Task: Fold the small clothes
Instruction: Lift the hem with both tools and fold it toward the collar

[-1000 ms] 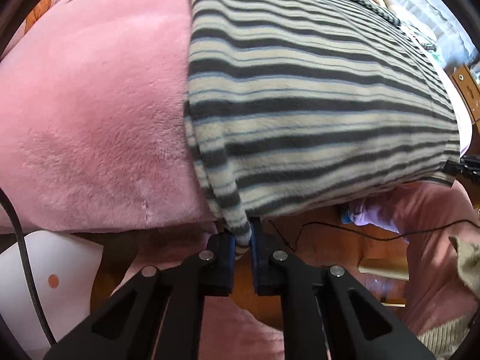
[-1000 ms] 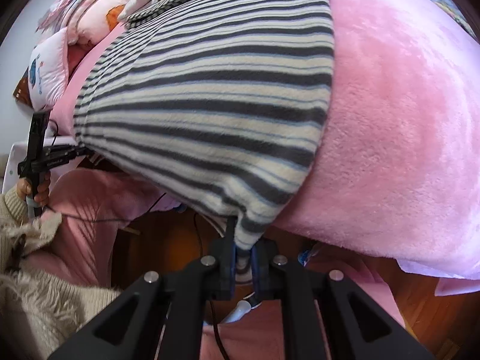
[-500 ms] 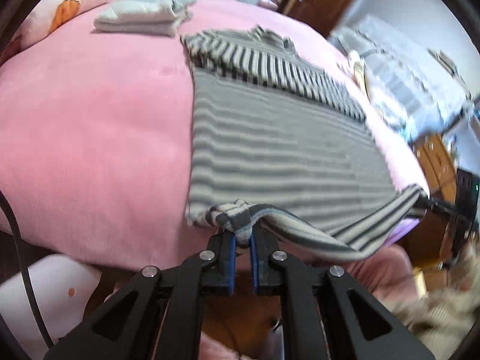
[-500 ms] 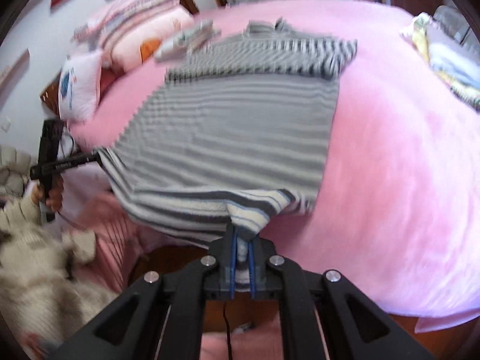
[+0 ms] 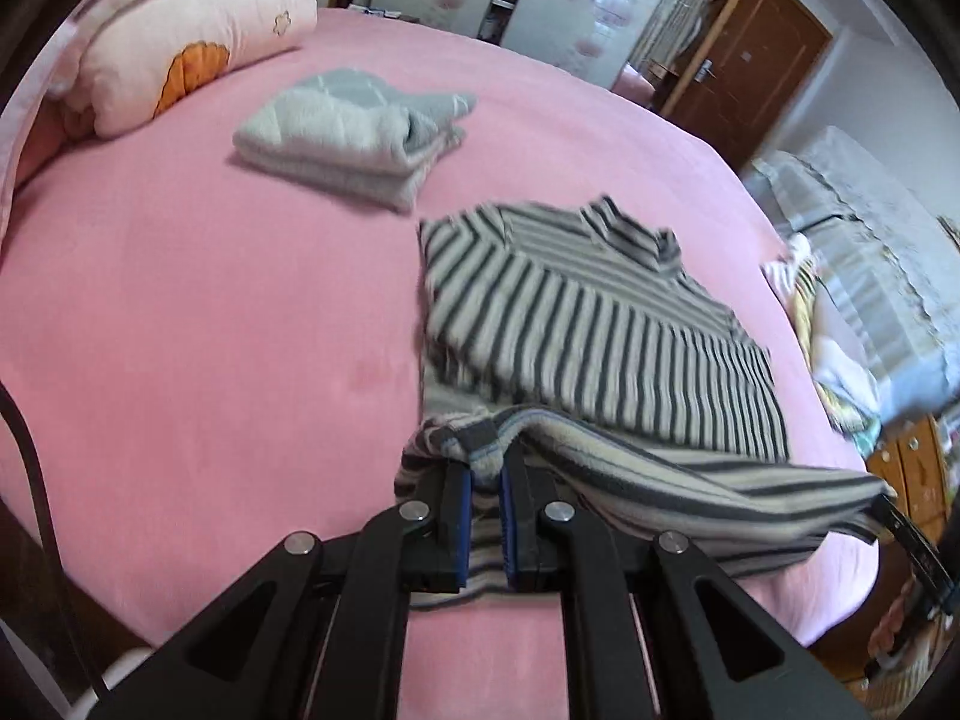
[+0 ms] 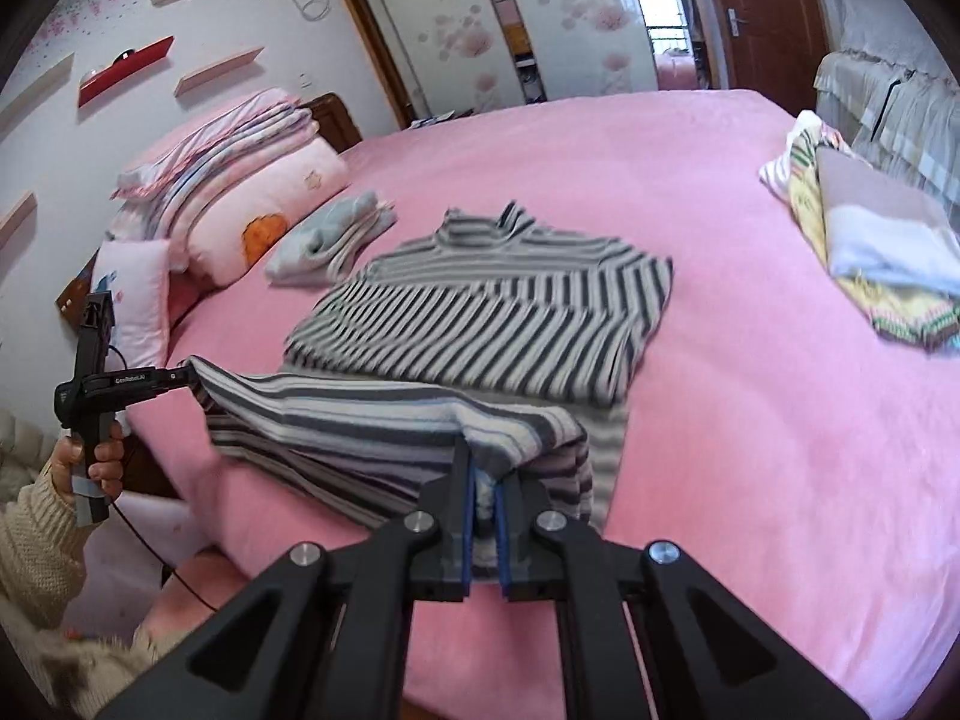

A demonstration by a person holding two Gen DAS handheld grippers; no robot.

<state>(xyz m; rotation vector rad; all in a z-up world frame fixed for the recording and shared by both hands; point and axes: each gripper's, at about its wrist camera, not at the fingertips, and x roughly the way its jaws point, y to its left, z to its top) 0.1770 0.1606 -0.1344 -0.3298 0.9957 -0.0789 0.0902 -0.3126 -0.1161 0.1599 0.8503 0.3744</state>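
Observation:
A grey-and-cream striped sweater lies on the pink bed, collar toward the far side. Its sleeves are folded across the body. My left gripper is shut on the left corner of the bottom hem. My right gripper is shut on the right corner of the hem. The sweater also shows in the right wrist view. Both corners are lifted above the bed, with the hem stretched between them over the lower body. The left gripper shows in the right wrist view.
A folded pale grey garment lies on the bed beyond the sweater, to the left. Pink pillows and folded quilts sit at the headboard. A pile of colourful clothes lies at the bed's right edge. A wardrobe and door stand behind.
Both grippers have lifted the hem from below the bed's front edge up over the bed and forward toward the collar. The sweater's lower part now arches above its body.

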